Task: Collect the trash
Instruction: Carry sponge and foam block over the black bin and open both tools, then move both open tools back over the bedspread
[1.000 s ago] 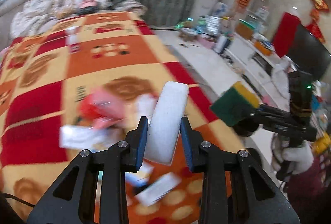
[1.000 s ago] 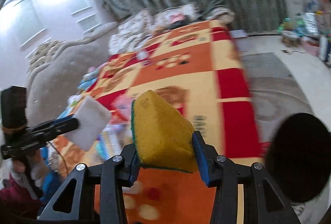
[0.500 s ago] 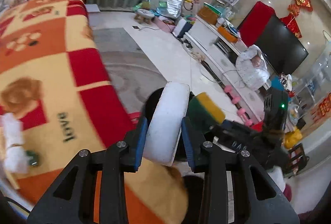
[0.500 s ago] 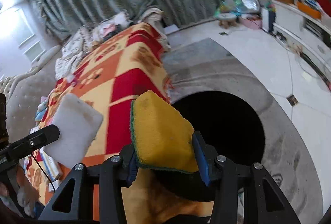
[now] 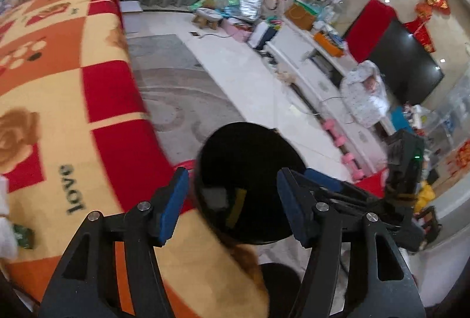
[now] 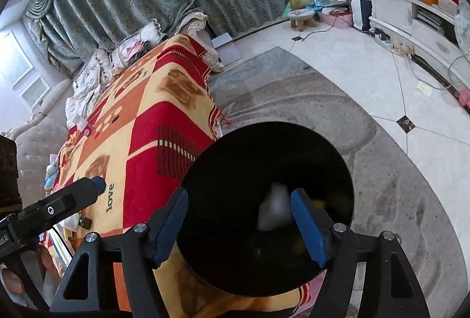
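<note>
Both grippers hang over the black bin [image 6: 265,209], which stands on the floor right beside the bed with its bright blanket [image 5: 67,100]. The left gripper [image 5: 232,205] has just been opening its jaws, and they now stand wide with nothing between them. The right gripper [image 6: 239,225] has just been opening too, and its jaws are also wide and empty.

Down inside the bin there are two things. One is a white sponge [image 6: 274,210] (it looks blurry, so it may not have settled). The other is a yellow and green sponge [image 5: 237,208], seen as a thin strip next to the white one in the left view. In the right view only a bit of yellow shows near the right jaw. So these two pieces of trash are in the bin, and that part of the job looks done.

There is more to pick up, I think. A small green wrapper [image 5: 23,235] lies on the blanket near the edge, just beside something white [image 5: 5,218] that is cut off by the side of the picture. In the right view, a few more bits lie low on the blanket by the left gripper, but they are too small to tell apart. The grippers are empty, so they are ready to go back to the blanket for those.
</note>
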`<state>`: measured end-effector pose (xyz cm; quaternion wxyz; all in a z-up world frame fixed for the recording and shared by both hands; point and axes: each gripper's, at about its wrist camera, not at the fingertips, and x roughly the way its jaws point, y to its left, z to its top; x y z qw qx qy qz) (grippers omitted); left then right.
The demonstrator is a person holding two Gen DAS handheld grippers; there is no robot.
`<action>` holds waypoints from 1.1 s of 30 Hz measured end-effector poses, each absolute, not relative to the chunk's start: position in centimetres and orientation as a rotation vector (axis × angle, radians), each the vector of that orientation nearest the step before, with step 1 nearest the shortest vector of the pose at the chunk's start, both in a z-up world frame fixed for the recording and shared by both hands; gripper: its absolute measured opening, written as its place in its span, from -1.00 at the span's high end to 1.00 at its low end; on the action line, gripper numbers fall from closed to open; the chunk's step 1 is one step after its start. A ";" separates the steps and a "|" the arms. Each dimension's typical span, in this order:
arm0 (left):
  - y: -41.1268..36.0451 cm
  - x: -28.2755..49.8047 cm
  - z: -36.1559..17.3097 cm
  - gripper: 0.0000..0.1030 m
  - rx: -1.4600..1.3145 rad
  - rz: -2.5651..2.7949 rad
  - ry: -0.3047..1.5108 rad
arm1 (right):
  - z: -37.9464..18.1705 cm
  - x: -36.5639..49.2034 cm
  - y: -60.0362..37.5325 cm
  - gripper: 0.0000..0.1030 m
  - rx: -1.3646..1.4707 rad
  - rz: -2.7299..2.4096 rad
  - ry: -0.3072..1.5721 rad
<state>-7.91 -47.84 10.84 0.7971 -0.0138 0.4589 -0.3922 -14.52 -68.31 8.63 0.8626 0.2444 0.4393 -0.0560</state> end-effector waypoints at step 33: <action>-30.7 -11.8 12.6 -0.19 0.074 -0.459 0.820 | 12.1 -12.9 -51.8 -0.38 0.296 0.133 0.933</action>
